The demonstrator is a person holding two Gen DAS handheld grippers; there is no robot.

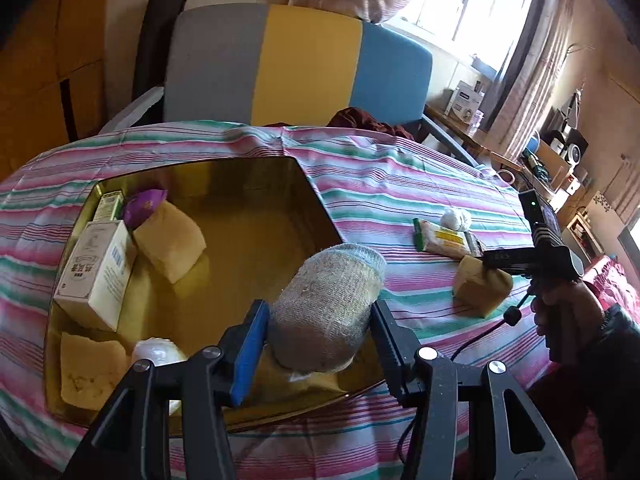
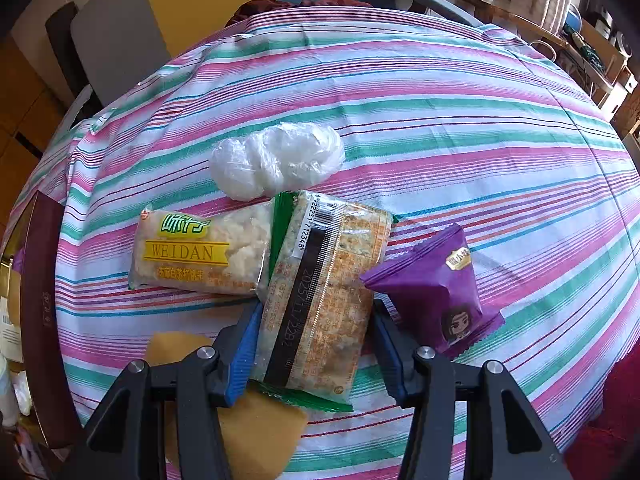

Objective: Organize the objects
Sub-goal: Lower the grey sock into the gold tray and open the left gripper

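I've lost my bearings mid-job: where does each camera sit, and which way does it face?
Left wrist: on the left gripper, looking down over the gold-lined box; its fingers clamp a grey mesh roll; the right gripper and hand show.
Right wrist: on the right gripper, facing steeply down; fingers flank a clear biscuit packet.
Shared: striped tablecloth, yellow sponge, white plastic bundle.
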